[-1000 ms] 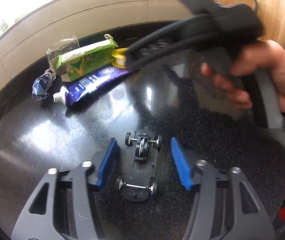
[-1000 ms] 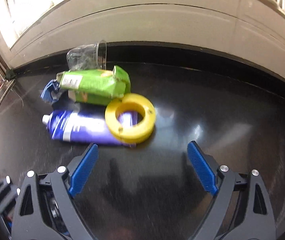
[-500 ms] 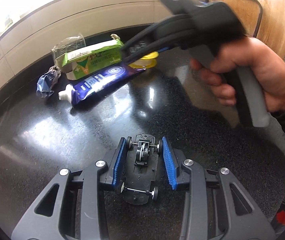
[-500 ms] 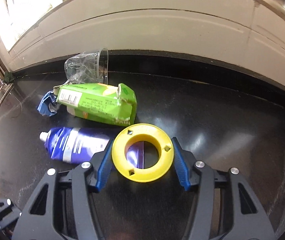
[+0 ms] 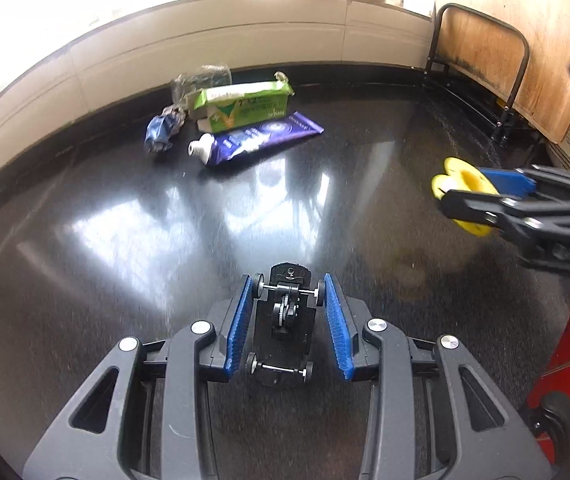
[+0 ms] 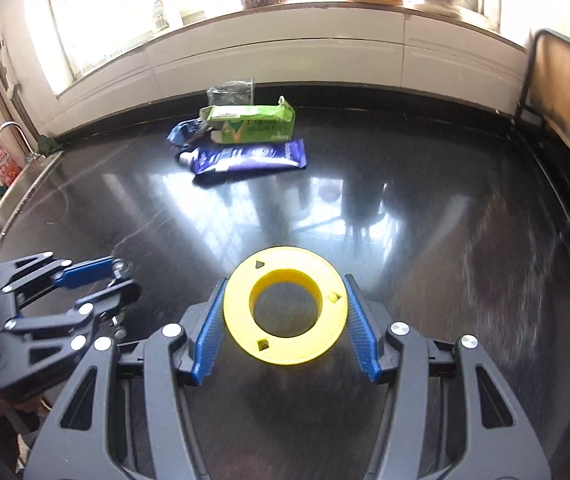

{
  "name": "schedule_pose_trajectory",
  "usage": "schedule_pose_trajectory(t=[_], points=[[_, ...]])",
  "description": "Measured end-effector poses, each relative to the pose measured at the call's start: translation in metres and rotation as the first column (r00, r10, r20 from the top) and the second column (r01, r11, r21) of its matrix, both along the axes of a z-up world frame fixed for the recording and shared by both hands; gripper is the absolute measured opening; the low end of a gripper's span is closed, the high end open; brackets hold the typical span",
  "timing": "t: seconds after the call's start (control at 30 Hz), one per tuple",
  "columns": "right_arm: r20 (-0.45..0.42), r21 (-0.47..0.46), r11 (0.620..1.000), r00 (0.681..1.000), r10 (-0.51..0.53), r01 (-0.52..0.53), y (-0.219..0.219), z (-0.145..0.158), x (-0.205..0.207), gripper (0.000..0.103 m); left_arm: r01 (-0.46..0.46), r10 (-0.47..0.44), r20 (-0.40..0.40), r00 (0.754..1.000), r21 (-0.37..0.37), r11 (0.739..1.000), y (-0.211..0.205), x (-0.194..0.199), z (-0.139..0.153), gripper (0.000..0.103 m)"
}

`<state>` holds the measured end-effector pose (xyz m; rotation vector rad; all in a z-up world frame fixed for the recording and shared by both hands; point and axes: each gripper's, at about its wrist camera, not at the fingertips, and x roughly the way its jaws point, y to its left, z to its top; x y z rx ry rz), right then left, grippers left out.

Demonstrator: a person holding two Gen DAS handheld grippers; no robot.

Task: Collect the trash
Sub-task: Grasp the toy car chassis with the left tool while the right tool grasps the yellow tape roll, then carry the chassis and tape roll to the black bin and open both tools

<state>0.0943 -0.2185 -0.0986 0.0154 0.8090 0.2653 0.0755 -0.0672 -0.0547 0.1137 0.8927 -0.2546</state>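
My left gripper [image 5: 287, 328] is shut on a small black toy car chassis [image 5: 283, 332] and holds it above the black counter. My right gripper [image 6: 285, 320] is shut on a yellow ring-shaped spool [image 6: 285, 306], also lifted; it shows at the right of the left wrist view [image 5: 463, 196]. Far back on the counter lie a green carton [image 5: 241, 106], a purple tube [image 5: 257, 142], a crumpled blue wrapper [image 5: 163, 130] and a clear plastic cup [image 5: 201, 80]. The same pile shows in the right wrist view, with the carton [image 6: 251, 126] and tube [image 6: 245, 158].
A cream wall runs along the counter's back edge [image 5: 205, 52]. A wooden board in a black metal frame [image 5: 505, 64] stands at the right. A sink with a tap [image 6: 17, 168] is at the far left. Something red [image 5: 557, 376] is below the counter edge at right.
Both grippers have pulled back and up from the pile with their objects. The right gripper has carried the yellow spool off the purple tube and to the right. The left stays shut on the car.
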Motion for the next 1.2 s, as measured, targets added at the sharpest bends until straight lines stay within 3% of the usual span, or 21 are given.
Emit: schedule_pose_trajectory(t=[0.27, 0.53, 0.8, 0.87, 1.0, 1.07, 1.2], points=[[0.006, 0.011, 1.0, 1.0, -0.003, 0.003, 0.005, -0.004, -0.051, 0.055, -0.028, 0.028, 0.007, 1.0, 0.003, 1.0, 0.013, -0.026, -0.002, 0.036], [0.026, -0.001, 1.0, 0.999, 0.027, -0.027, 0.024, 0.004, -0.053, 0.055, -0.059, 0.059, 0.036, 0.998, 0.0, 0.998, 0.026, -0.038, 0.009, 0.036], [0.061, -0.014, 0.983, 0.981, 0.186, -0.185, 0.102, 0.025, -0.054, 0.055, -0.167, 0.167, 0.102, 0.981, -0.005, 0.986, 0.082, -0.076, 0.035, 0.036], [0.069, -0.015, 0.97, 0.967, 0.244, -0.243, 0.13, 0.029, -0.056, 0.055, -0.22, 0.219, 0.12, 0.968, -0.01, 0.976, 0.106, -0.091, 0.043, 0.036], [0.075, -0.013, 0.923, 0.92, 0.385, -0.385, 0.205, 0.038, -0.067, 0.055, -0.366, 0.362, 0.161, 0.918, -0.004, 0.931, 0.169, -0.137, 0.058, 0.036], [0.078, -0.012, 0.884, 0.881, 0.467, -0.467, 0.249, 0.04, -0.076, 0.055, -0.445, 0.439, 0.166, 0.883, 0.0, 0.895, 0.202, -0.165, 0.061, 0.036], [0.065, -0.001, 0.793, 0.791, 0.608, -0.61, 0.335, 0.035, -0.097, 0.055, -0.609, 0.601, 0.151, 0.785, 0.009, 0.793, 0.27, -0.229, 0.055, 0.036]])
